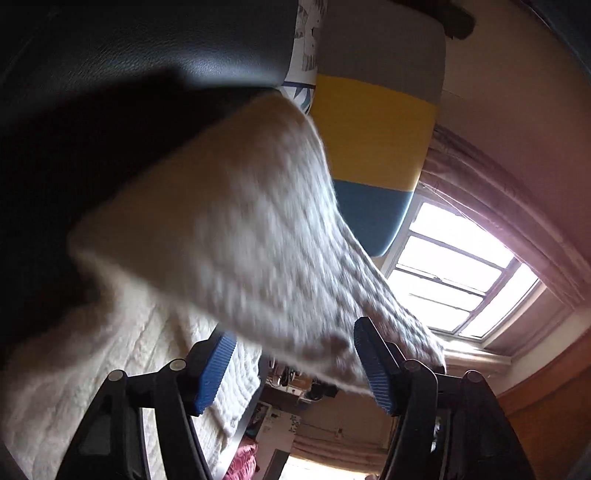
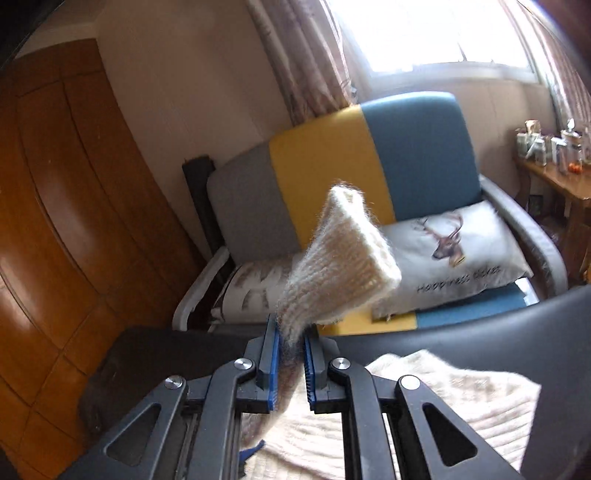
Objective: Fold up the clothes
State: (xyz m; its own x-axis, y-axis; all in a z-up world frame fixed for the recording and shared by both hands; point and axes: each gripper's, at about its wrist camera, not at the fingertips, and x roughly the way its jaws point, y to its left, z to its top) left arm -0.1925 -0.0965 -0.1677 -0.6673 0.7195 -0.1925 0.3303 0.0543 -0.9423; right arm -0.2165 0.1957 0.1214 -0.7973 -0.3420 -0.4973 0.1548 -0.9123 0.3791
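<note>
right wrist view: the right gripper (image 2: 290,347) pinches a cream knit sleeve (image 2: 340,266), whose cuff stands up before the chair (image 2: 417,147). left wrist view: the left gripper (image 1: 295,365) is spread wide, the sweater (image 1: 229,229) hanging blurred between its fingers.

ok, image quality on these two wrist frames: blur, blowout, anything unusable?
Left wrist: the knit sweater is motion-smeared, the window blown out, upper left lost in shadow; left gripper sharp. Right wrist: the window clips to white, but the pinched cuff and right gripper are crisp. Both show fisheye bending.
</note>
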